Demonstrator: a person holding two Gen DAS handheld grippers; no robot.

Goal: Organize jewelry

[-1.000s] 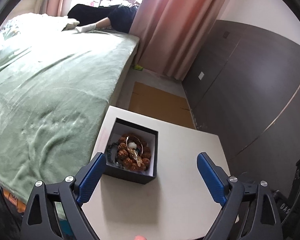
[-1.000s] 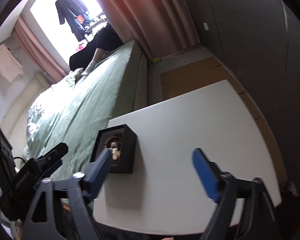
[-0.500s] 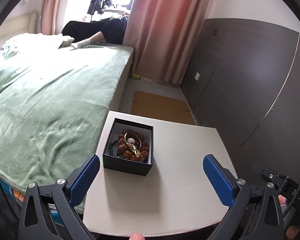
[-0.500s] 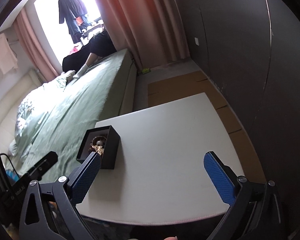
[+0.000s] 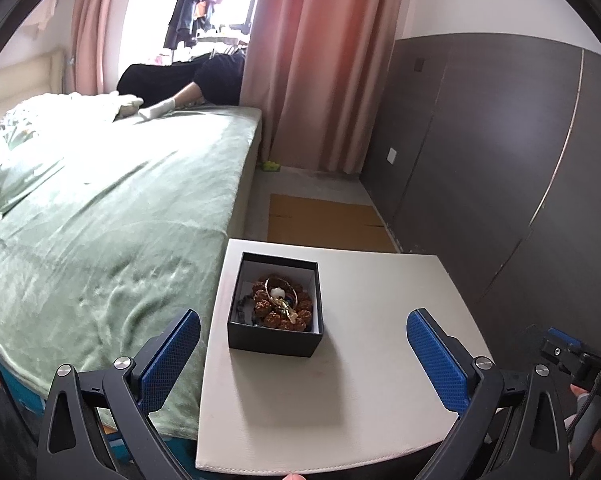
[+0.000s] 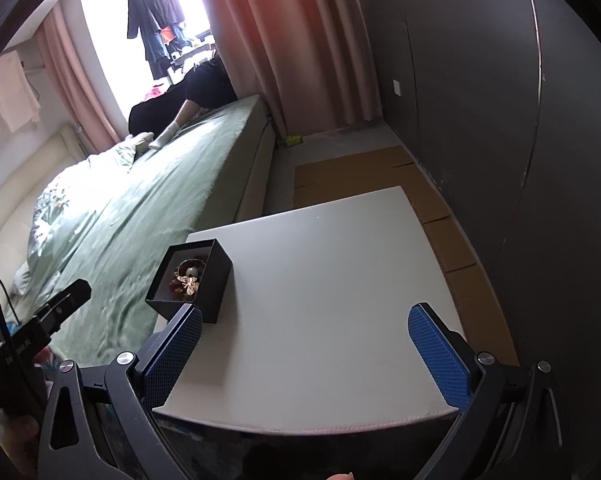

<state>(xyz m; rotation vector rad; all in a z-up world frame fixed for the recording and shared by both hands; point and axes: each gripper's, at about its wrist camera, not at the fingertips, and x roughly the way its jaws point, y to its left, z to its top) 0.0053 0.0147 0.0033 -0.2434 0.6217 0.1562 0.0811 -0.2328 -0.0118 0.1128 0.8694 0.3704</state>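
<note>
A small open black box stands on the white table near its left edge. Inside lie a brown bead bracelet, a gold bangle with a white piece and a gold brooch. In the right wrist view the box sits at the table's far left corner, with the jewelry inside. My left gripper is open and empty, held back above the table's near side, the box just ahead. My right gripper is open and empty above the table's near part, the box ahead to the left.
A bed with a green cover runs along the table's left side, with a person lying at its far end. Dark wall panels stand on the right. Flat cardboard lies on the floor beyond the table. Pink curtains hang at the back.
Both grippers have drawn back and risen from the table, so the box looks smaller and farther off. Both stay open and empty. The box has not moved.
</note>
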